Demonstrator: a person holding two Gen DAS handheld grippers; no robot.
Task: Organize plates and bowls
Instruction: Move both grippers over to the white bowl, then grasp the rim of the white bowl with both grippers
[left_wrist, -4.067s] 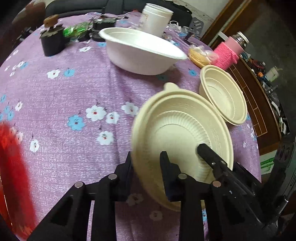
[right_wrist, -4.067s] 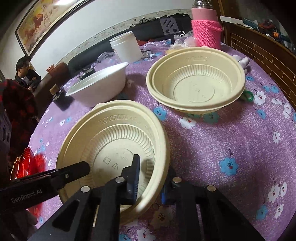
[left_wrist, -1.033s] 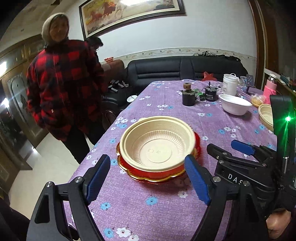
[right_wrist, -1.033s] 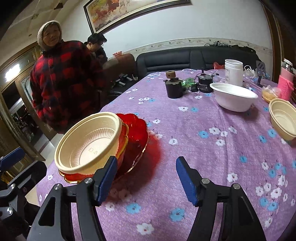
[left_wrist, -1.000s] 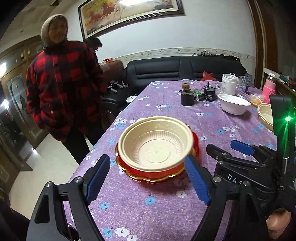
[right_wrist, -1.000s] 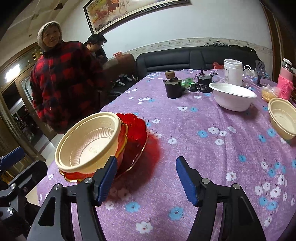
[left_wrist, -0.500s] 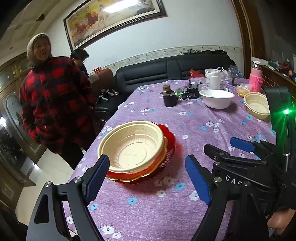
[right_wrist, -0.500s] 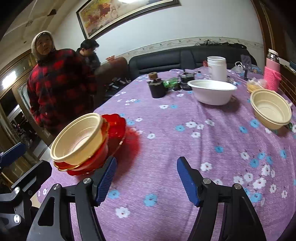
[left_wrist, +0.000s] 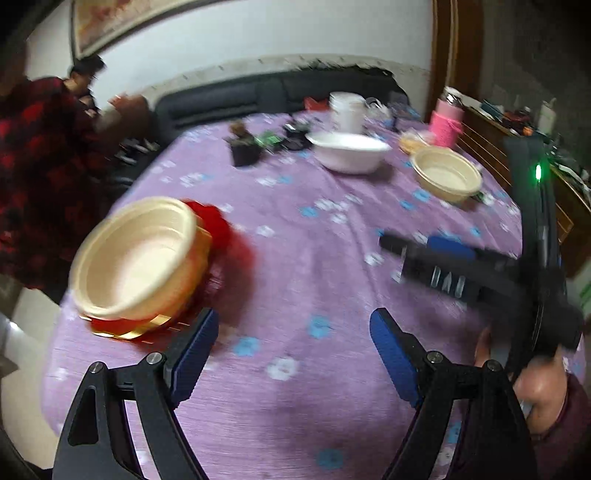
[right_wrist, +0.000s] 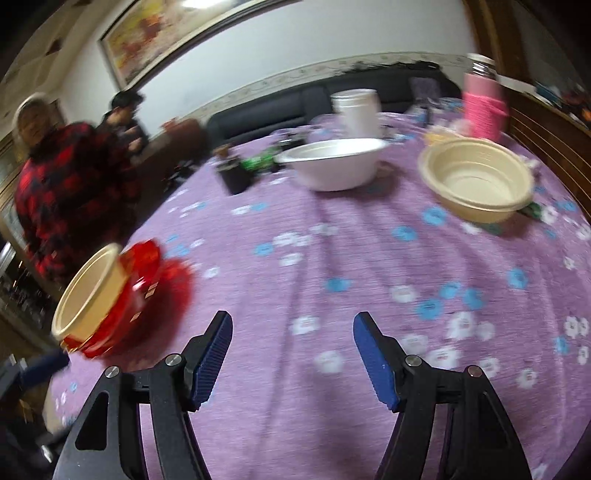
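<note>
Across the purple tablecloth (right_wrist: 332, 258), up and to the right of the right gripper (right_wrist: 291, 354), sits the loose cream bowl (right_wrist: 476, 181). Left gripper (left_wrist: 291, 354) lies farther off. Both grippers gape, empty. Stacked bowl (left_wrist: 136, 254) rests on the red plate (left_wrist: 221, 236).

Ahead of you, a white wall (right_wrist: 258, 62) carries a framed painting (right_wrist: 155, 40) above a patterned border strip. A black sofa (left_wrist: 258, 99) sits beneath it, beyond the counter's purple floral cloth (right_wrist: 332, 258). On your right stands dark wooden furniture (left_wrist: 491, 147).
</note>
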